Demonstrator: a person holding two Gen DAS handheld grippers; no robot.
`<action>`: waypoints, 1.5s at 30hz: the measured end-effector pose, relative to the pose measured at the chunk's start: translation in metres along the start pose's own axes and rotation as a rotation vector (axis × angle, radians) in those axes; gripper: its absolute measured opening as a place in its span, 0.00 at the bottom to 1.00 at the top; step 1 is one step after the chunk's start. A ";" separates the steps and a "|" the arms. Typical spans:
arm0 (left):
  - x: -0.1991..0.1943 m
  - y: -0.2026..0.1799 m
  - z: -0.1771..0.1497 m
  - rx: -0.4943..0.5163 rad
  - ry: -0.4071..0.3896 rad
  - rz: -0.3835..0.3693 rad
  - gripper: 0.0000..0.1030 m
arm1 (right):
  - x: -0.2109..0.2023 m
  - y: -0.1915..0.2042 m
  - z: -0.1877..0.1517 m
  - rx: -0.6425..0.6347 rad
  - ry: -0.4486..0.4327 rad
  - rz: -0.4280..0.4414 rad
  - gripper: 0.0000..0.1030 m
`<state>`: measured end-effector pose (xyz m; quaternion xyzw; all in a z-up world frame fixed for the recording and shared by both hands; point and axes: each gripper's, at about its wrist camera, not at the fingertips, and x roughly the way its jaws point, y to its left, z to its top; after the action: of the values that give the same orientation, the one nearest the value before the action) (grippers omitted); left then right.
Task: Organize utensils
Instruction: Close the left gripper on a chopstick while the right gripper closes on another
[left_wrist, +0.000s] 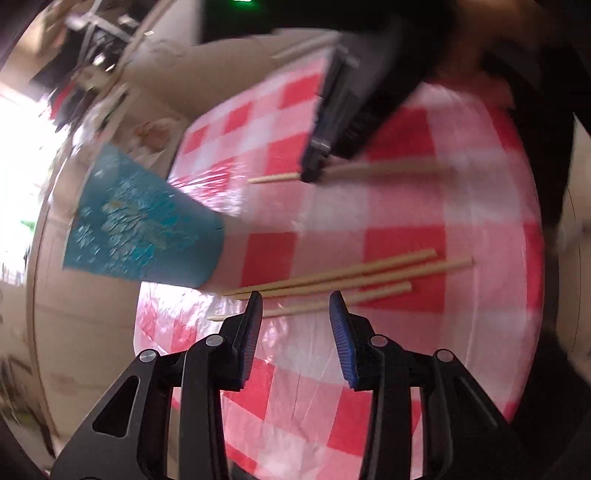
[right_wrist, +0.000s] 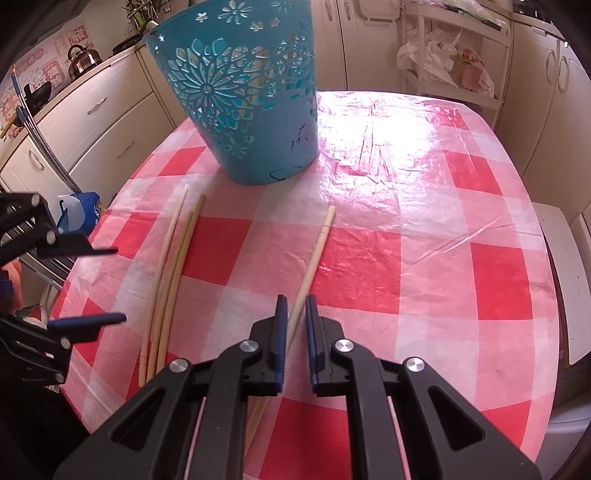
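Four wooden chopsticks lie on a table (right_wrist: 424, 229) covered in red-and-white checked plastic, in front of an upright teal openwork basket (right_wrist: 243, 92). Three chopsticks (right_wrist: 173, 258) rest together at the left side, below the left tool (left_wrist: 295, 306), whose blue-padded fingers stand spread apart and empty. The single chopstick (right_wrist: 314, 254) lies well apart from them, with the right tool (right_wrist: 295, 306) set over its near half, the narrowed fingers flanking it; whether they grip it cannot be told.

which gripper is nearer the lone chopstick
Right. The right gripper straddles the lone chopstick, jaws not yet shut; the left gripper hovers open over the three chopsticks.
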<state>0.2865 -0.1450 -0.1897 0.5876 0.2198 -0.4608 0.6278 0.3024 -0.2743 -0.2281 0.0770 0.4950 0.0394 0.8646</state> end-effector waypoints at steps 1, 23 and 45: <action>0.002 -0.007 -0.001 0.097 0.016 -0.014 0.35 | 0.000 -0.001 0.000 0.005 0.001 0.001 0.10; 0.055 0.040 0.016 0.301 0.256 -0.581 0.40 | 0.000 -0.022 0.003 0.123 0.047 0.118 0.11; 0.038 -0.022 -0.003 0.723 0.275 -0.458 0.41 | -0.003 -0.024 0.001 0.143 0.051 0.139 0.16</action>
<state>0.2869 -0.1522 -0.2330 0.7612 0.2505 -0.5526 0.2290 0.3016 -0.2982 -0.2286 0.1718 0.5119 0.0658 0.8391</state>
